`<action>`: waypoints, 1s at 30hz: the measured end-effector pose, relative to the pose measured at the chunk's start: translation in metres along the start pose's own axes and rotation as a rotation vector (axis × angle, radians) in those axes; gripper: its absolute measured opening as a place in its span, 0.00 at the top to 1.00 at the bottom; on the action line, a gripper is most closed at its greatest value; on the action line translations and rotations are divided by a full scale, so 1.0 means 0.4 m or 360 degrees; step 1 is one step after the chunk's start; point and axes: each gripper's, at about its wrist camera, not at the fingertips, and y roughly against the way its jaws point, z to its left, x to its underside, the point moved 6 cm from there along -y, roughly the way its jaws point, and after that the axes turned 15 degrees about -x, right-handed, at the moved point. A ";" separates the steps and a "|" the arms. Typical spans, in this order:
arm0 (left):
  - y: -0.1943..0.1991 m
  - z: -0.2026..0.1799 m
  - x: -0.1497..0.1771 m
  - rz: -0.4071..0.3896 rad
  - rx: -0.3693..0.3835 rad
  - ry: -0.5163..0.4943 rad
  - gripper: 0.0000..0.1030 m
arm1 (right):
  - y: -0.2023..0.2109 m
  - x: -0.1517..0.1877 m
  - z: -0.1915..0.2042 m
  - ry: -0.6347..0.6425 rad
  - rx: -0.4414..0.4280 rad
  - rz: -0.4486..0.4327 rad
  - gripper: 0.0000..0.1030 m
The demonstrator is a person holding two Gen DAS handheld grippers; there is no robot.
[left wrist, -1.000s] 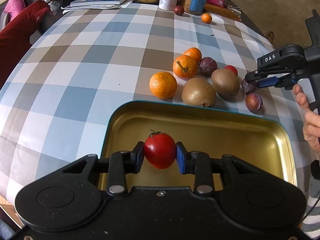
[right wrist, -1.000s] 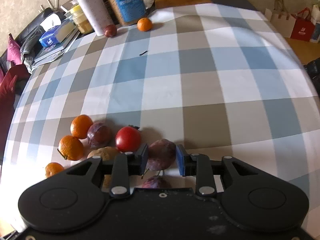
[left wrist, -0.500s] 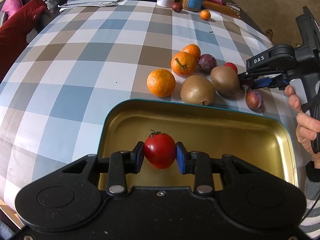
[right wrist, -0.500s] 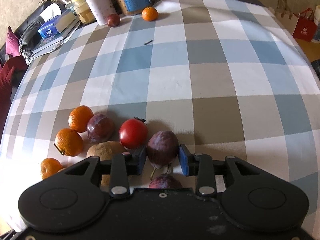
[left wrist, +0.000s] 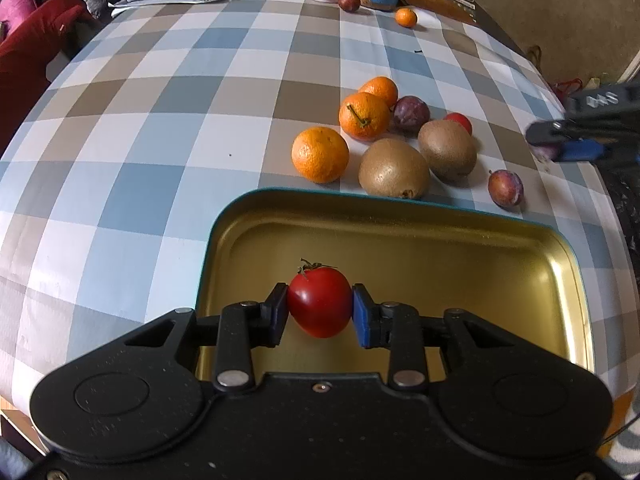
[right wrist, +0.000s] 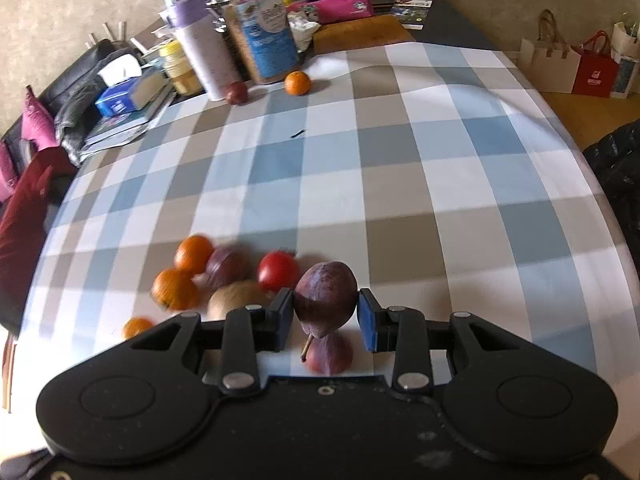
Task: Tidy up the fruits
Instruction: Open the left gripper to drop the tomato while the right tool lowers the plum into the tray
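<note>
**Both grippers loaded, much of the fruit pile blurred**

The left gripper (left wrist: 320,312) held a red tomato (left wrist: 319,301) tight between its blue pads, over the near left part of a gold-lined tin tray (left wrist: 440,248) with a teal rim. The tray's near edge was hidden behind the gripper body.

The right gripper (right wrist: 325,314) had a dark purple plum (right wrist: 326,296) between its pads; the left pad touched the fruit, while a thin gap seemed to show at the right pad, so the grip was hard to judge. A second plum (right wrist: 330,354) lay on the checked tablecloth (right wrist: 400,184) just below it, partly covered.

In the right wrist view the remaining fruit was smeared by motion: oranges (right wrist: 194,254), another plum (right wrist: 228,266), a second tomato (right wrist: 278,271) and a kiwi (right wrist: 236,304), partly hidden behind the gripper. The left wrist view showed two kiwis (left wrist: 394,168) clearly, just beyond the tray's far rim. There the right gripper appeared only as a blur at the right edge.
</note>
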 end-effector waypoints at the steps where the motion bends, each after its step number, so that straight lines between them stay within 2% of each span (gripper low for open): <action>1: -0.001 0.001 0.002 0.0013 0.0006 -0.0004 0.59 | 0.012 0.014 0.004 -0.0007 -0.0024 0.0011 0.66; 5: -0.002 0.003 0.015 0.0075 0.0033 -0.0018 0.59 | 0.043 0.084 0.017 -0.0053 -0.0104 0.0097 0.66; 8: 0.001 0.004 0.027 0.0100 0.0035 -0.0024 0.59 | 0.051 0.141 0.025 -0.0066 -0.0104 0.0149 0.66; 12: 0.014 0.007 0.043 0.0076 0.0013 -0.0021 0.59 | 0.055 0.219 0.033 -0.0052 -0.0051 0.0176 0.65; 18: 0.019 0.005 0.067 0.0060 0.0018 0.0025 0.59 | 0.057 0.309 0.036 -0.0085 -0.0115 0.0256 0.65; 25: 0.018 -0.003 0.084 0.0051 0.0005 0.0035 0.57 | 0.069 0.346 0.034 -0.0003 0.0018 0.0236 0.64; 30: 0.034 -0.003 0.084 0.0019 0.0000 0.0032 0.48 | 0.086 0.342 0.041 0.0025 -0.0030 0.0218 0.65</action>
